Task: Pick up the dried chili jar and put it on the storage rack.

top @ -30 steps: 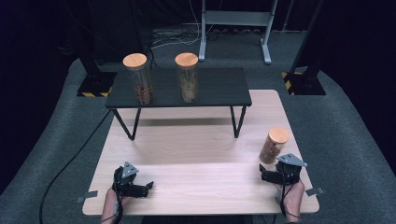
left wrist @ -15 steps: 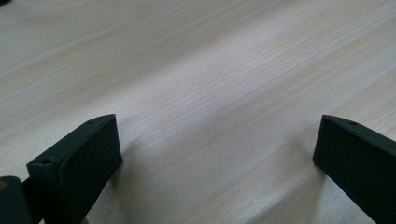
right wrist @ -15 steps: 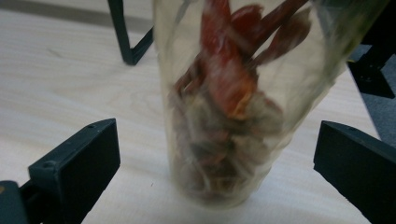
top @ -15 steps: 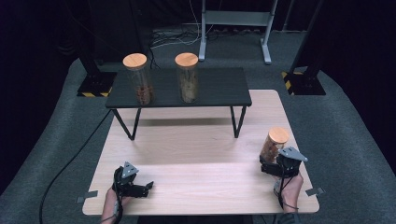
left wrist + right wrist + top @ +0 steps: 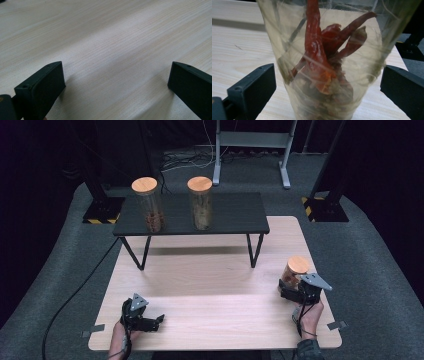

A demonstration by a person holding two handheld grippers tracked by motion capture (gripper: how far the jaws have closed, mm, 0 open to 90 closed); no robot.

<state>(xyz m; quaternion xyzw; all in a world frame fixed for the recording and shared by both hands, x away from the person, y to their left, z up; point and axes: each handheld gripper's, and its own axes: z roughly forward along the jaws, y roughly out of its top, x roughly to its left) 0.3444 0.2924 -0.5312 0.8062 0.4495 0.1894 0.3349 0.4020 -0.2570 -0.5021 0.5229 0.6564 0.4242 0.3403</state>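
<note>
One chilli jar between right gripper jaws, spread apart, not touching, left gripper jaws apart

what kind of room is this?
Likely a lab or recording studio, not a kitchen: dark surroundings, grey carpet, stand bases with hazard stripes, loose cables, and a plain wooden table with jars staged on it.

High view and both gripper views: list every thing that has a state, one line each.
Chilli jar: upright on the table, lid on, between open jaws.
Two shelf jars: upright, lids on.
Right gripper: open around the chilli jar.
Left gripper: open, empty, low over the table.
</note>
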